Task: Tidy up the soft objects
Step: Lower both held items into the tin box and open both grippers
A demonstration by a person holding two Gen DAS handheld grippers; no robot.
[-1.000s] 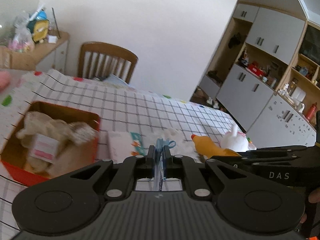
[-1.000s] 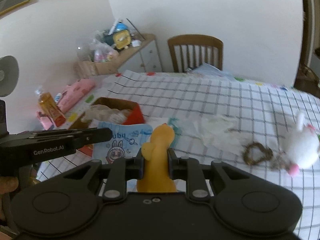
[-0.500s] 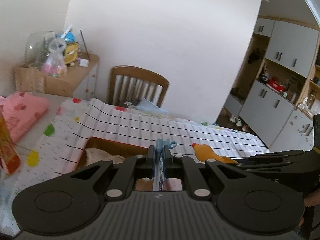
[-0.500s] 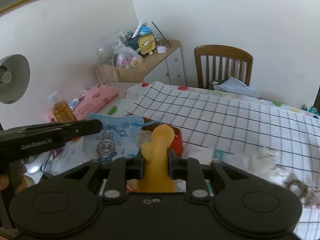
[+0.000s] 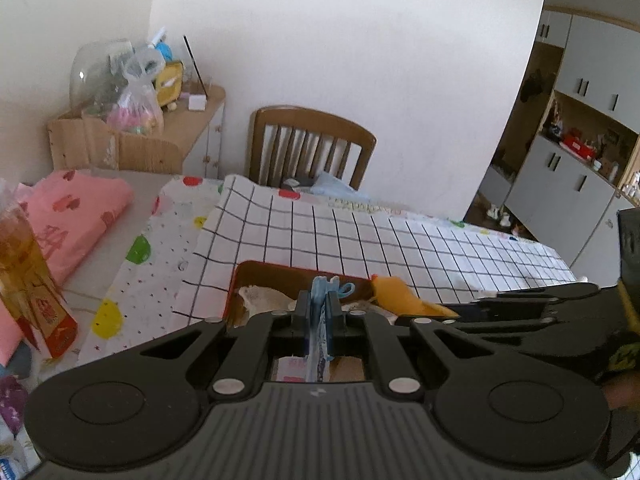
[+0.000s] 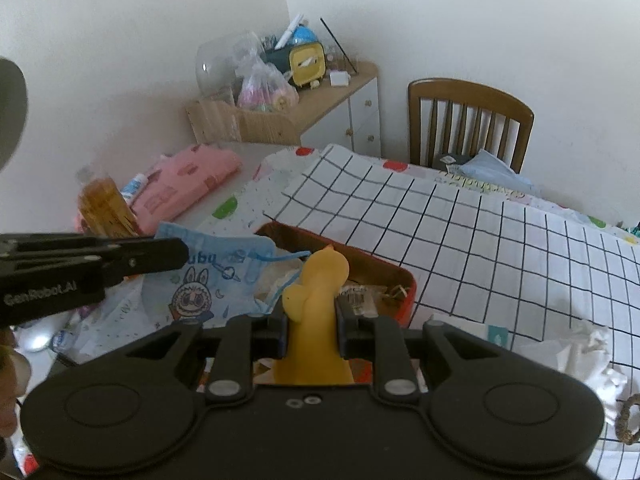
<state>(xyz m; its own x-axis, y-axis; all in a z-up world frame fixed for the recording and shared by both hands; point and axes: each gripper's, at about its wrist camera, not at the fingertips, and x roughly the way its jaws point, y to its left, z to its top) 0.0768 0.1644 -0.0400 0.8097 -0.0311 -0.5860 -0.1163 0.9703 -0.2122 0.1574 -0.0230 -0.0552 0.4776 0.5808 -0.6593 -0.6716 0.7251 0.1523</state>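
Both loads have swung over the red box (image 6: 404, 280): left gripper (image 5: 319, 314) clamps the blue pouch (image 6: 212, 280), right gripper (image 6: 312, 330) the yellow toy (image 6: 320, 280), ready to drop.

Wooden chair (image 5: 310, 142) against white wall (image 5: 340, 40)

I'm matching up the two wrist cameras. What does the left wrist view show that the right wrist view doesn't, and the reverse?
Only the left wrist view: the grey cupboards at the right.

Only the right wrist view: the cartoon print on the blue pouch and a brown ring on the cloth.

Both: the red box, the wooden chair, and the yellow toy in the right claw.
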